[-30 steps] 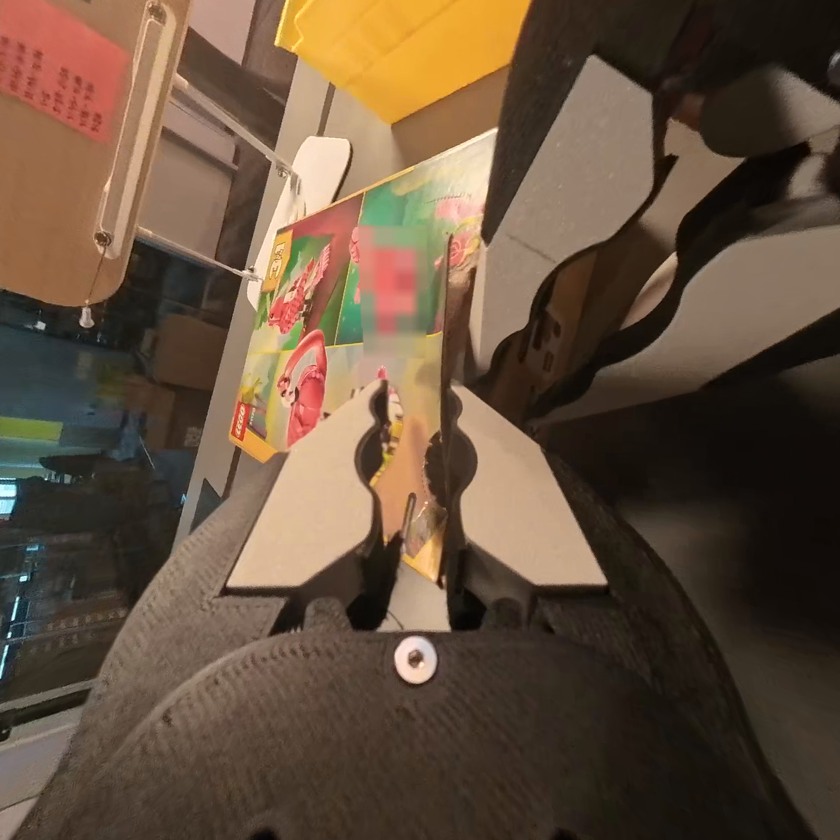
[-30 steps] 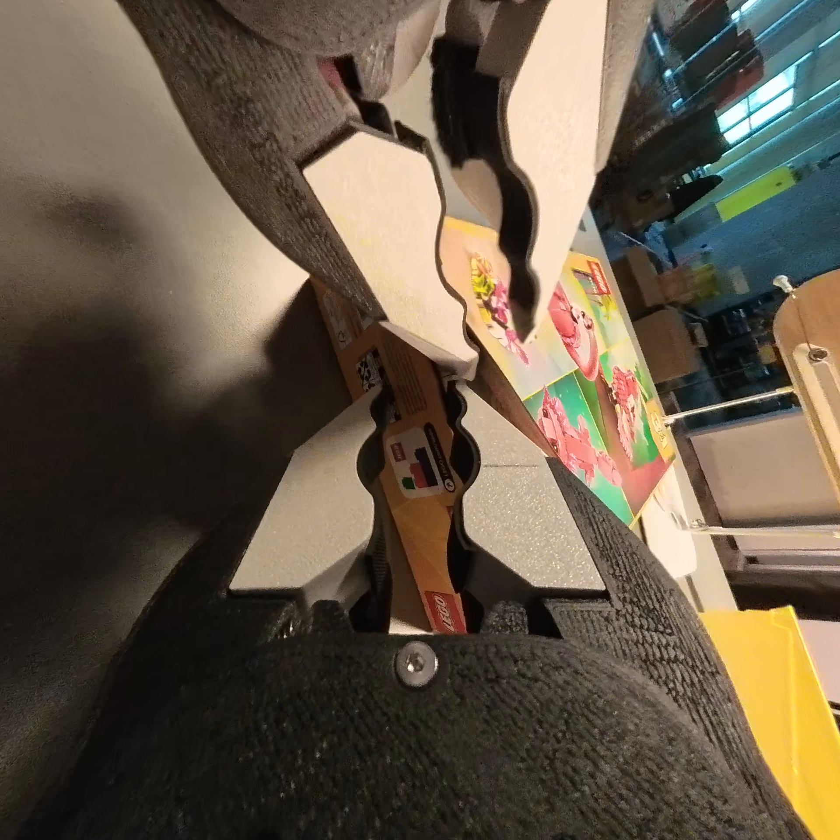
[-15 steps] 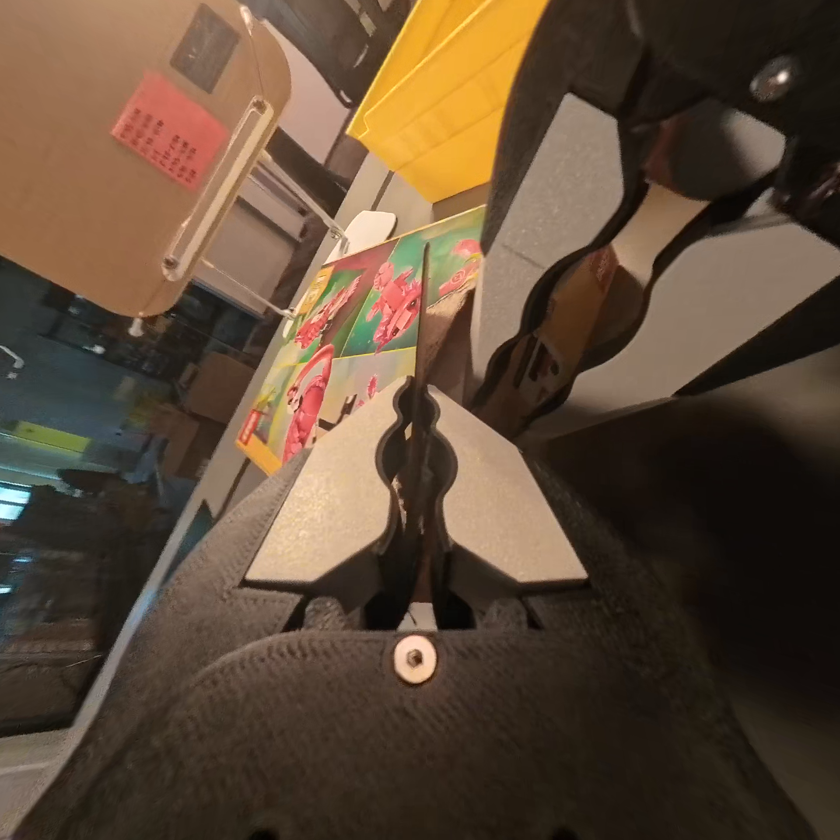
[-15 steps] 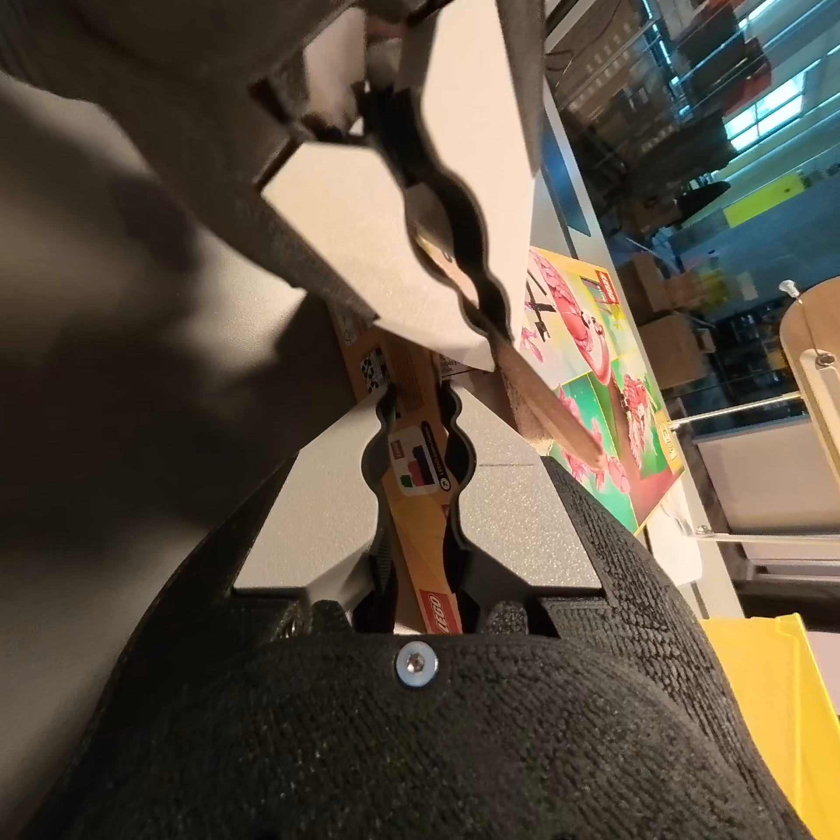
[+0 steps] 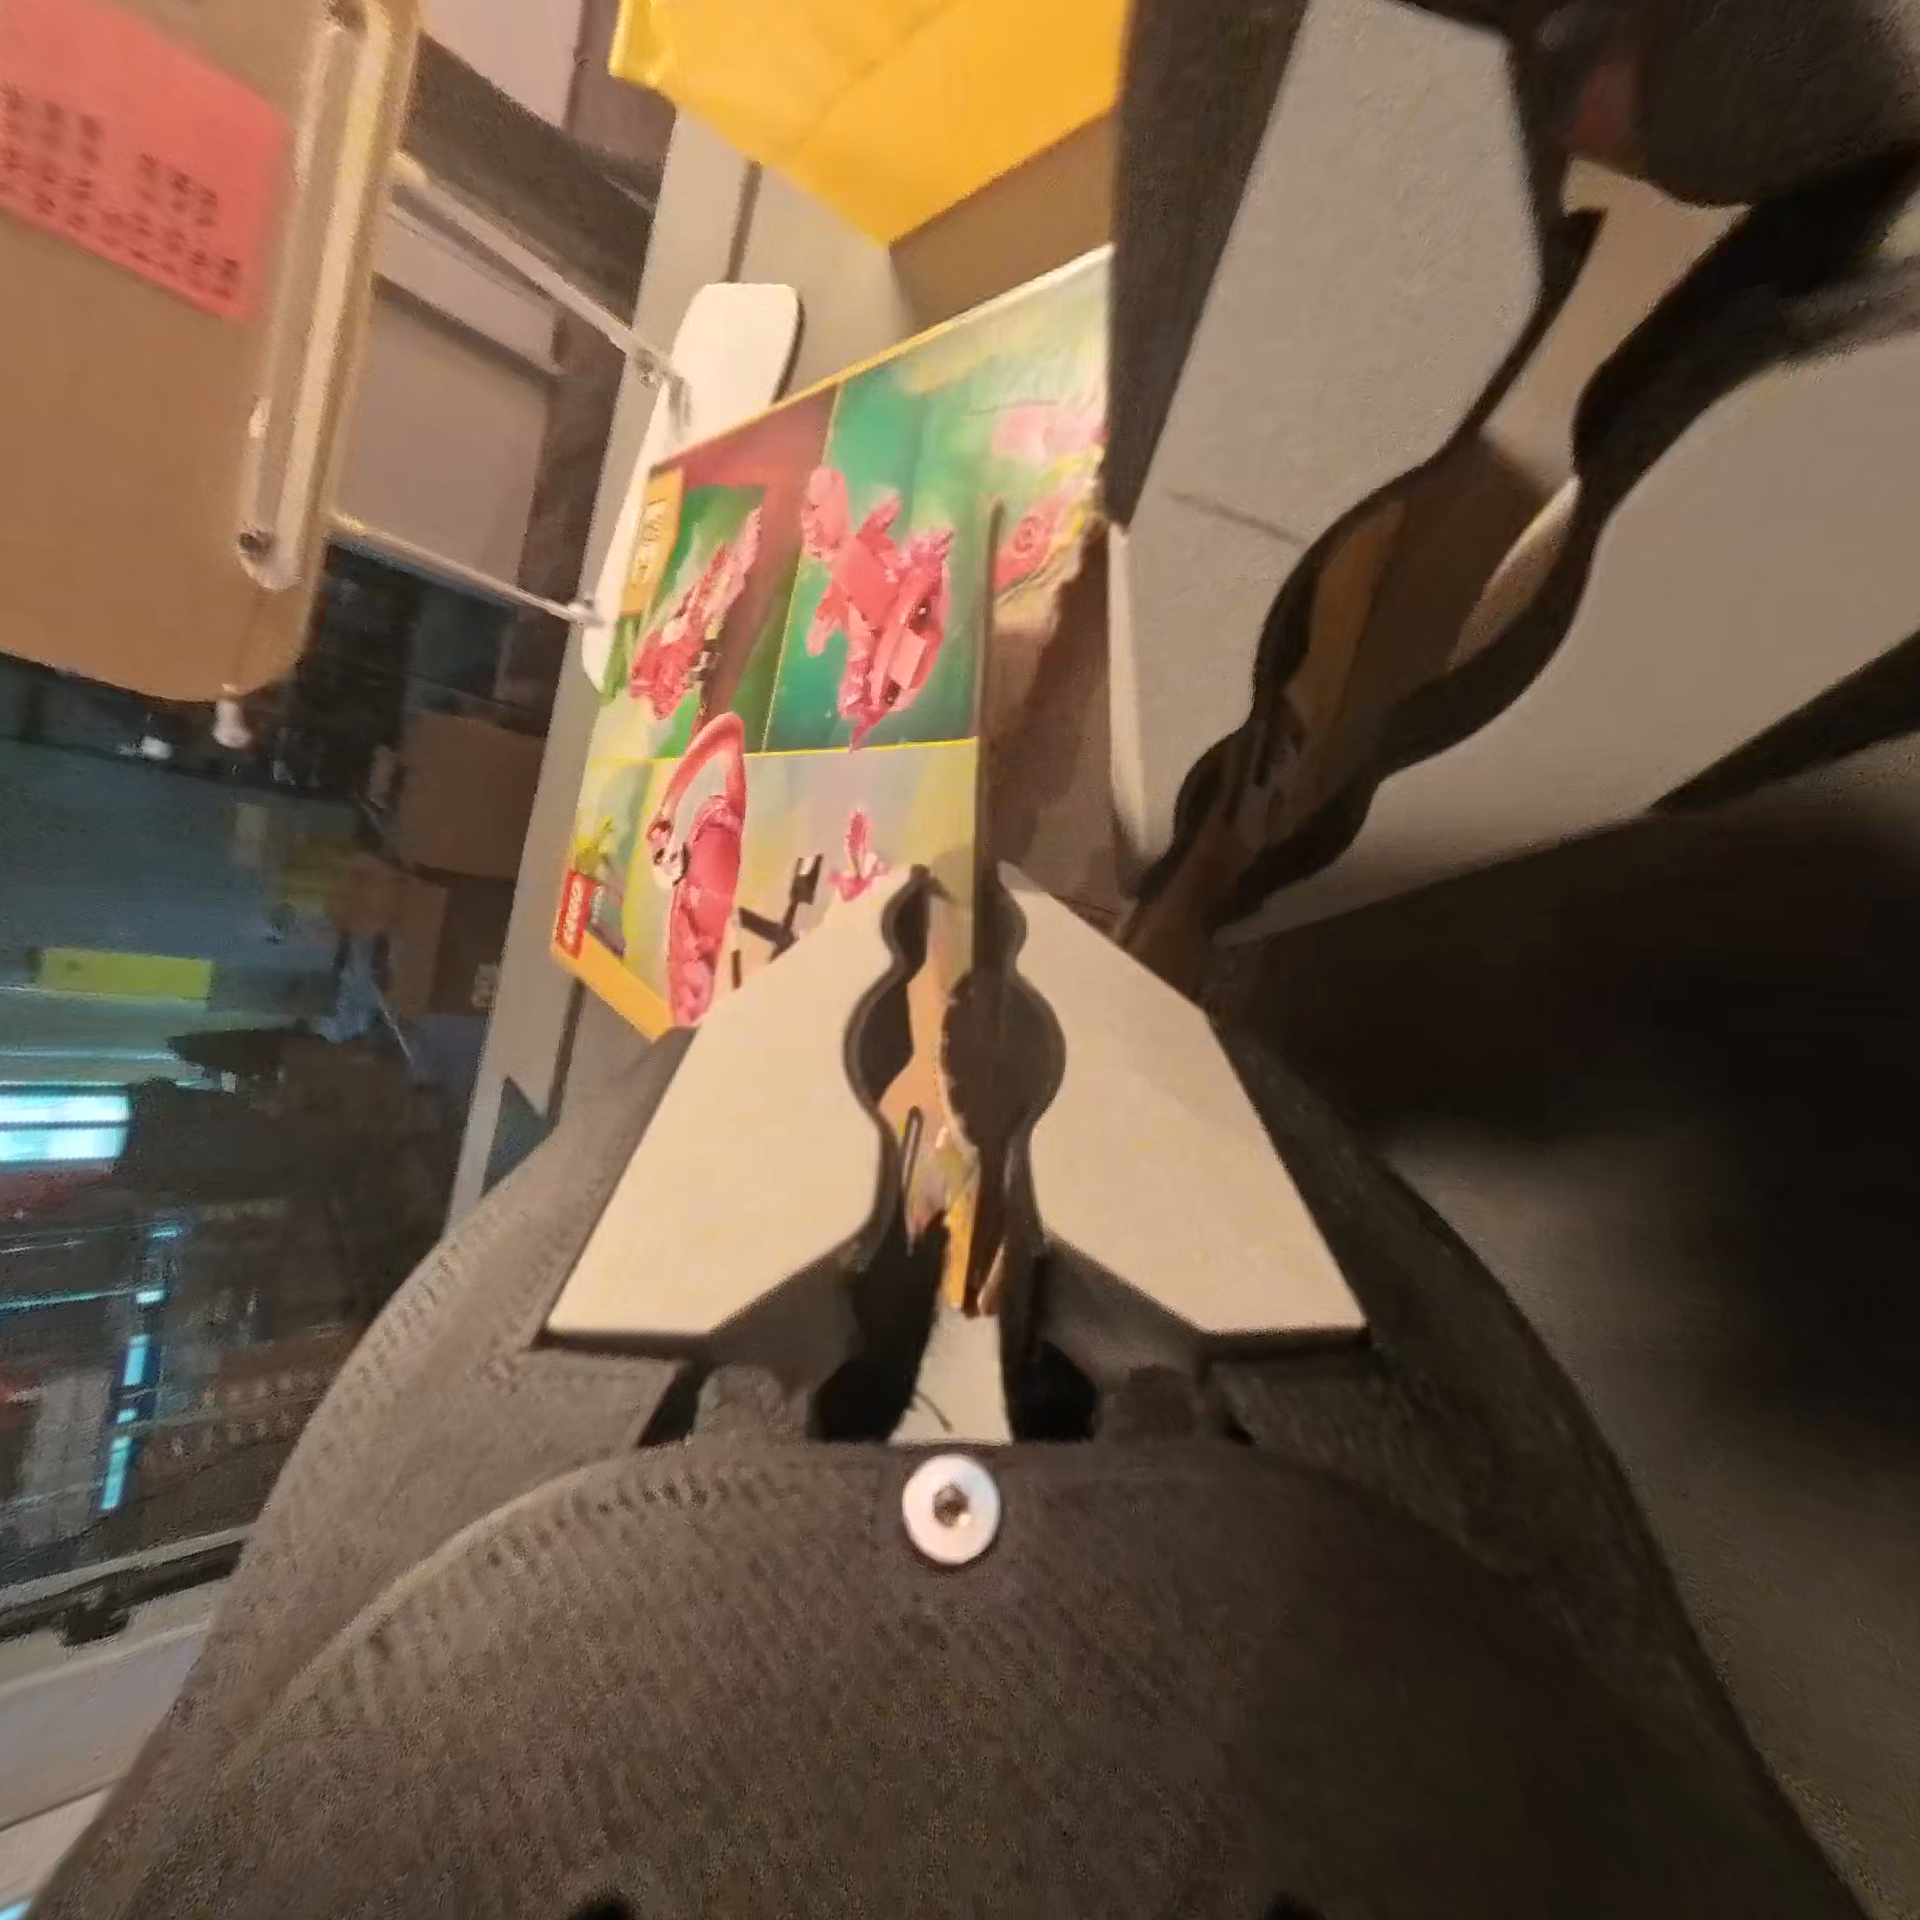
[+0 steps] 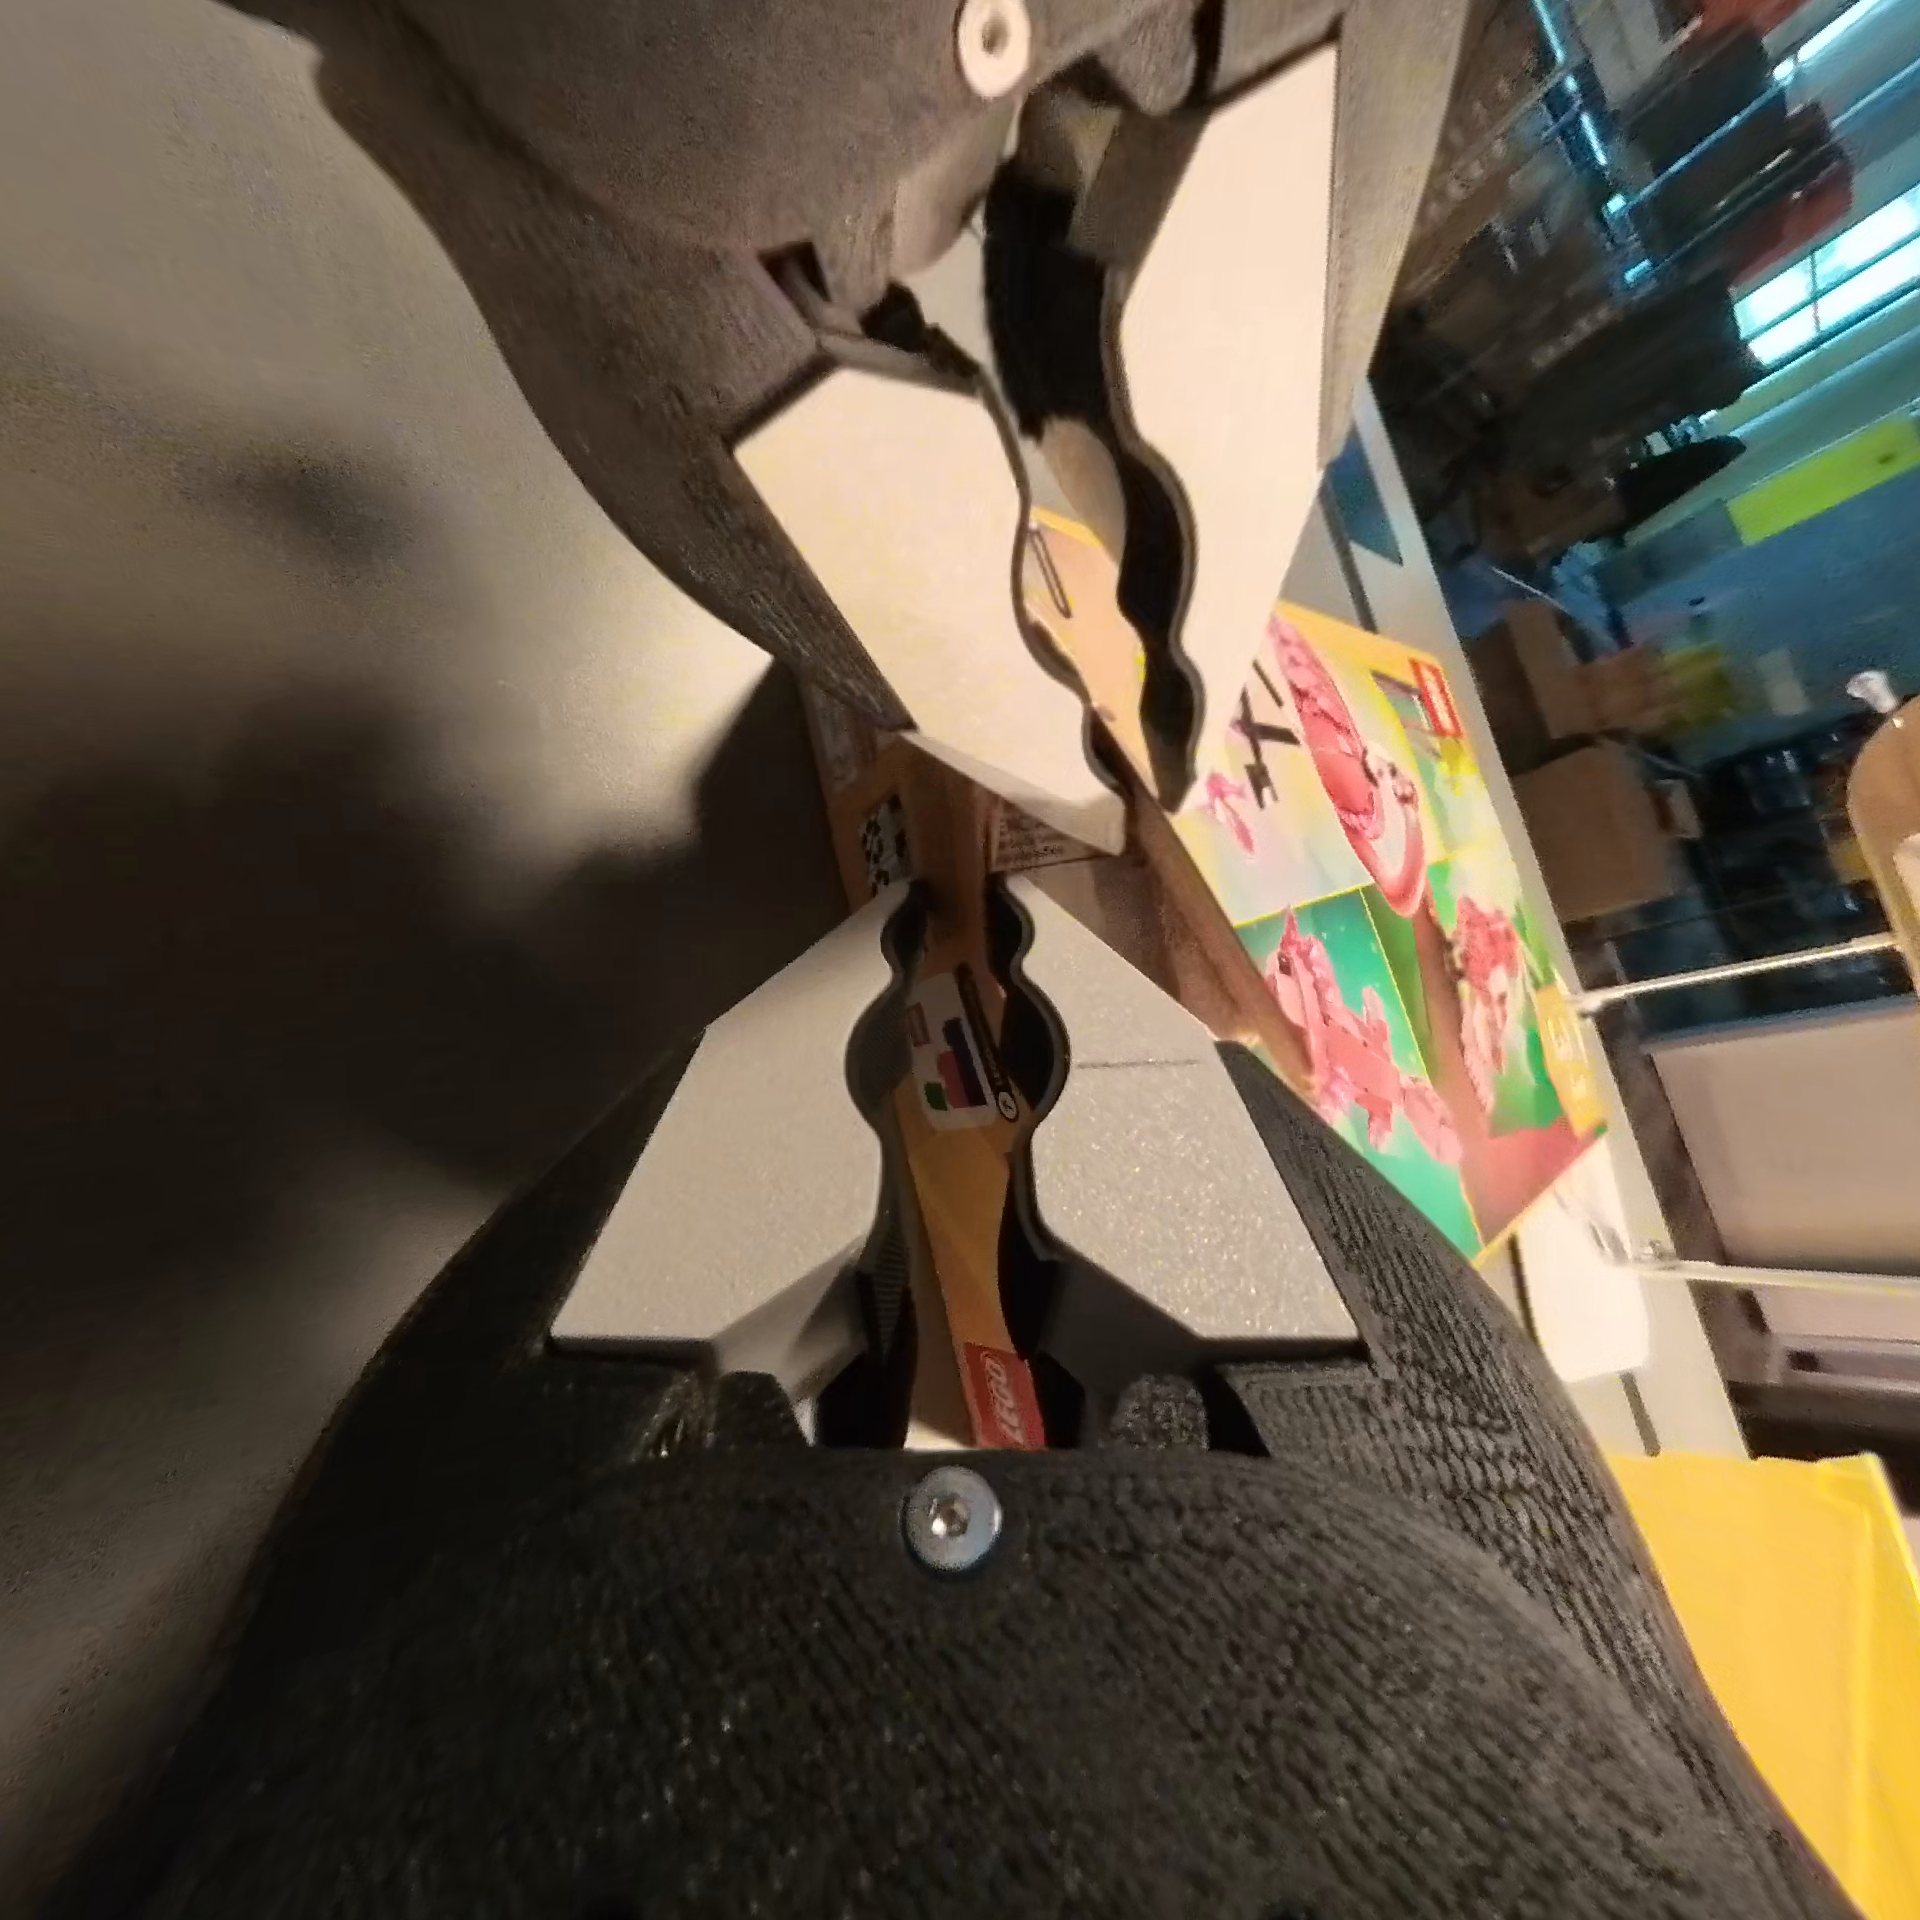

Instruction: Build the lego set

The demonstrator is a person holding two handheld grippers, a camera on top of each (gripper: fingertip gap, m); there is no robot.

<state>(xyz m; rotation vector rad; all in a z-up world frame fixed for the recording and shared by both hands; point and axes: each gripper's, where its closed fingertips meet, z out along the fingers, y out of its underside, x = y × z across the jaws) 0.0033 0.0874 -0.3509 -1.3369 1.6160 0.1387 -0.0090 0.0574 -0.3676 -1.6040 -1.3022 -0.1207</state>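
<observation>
The grey table (image 6: 208,436) runs off to the right gripper's left; a yellow bin (image 5: 883,94) sits far ahead of the left gripper. Lying flat on the table ahead of both tools is the toy brick box (image 5: 831,582), its pink-creature picture side up.

The left gripper (image 5: 961,894) has the box's lifted, ragged-edged flap (image 5: 987,727) standing edge-on between its fingers. The flap leans on the right-hand finger and there's daylight on the other side, so it isn't pinched. The right gripper (image 6: 951,914) comes in from the opposite side (the two tools nearly nose to nose); its fingers look closed on the yellow end panel (image 6: 966,1174), which fills the narrow waist between them.

To my eye thin card like this wants a square, deep bite; a skewed pull would likely tear it further.

Half a second ago the left fingers were clamped tight on the flap, and they now stand apart; the right's have drawn narrower.
</observation>
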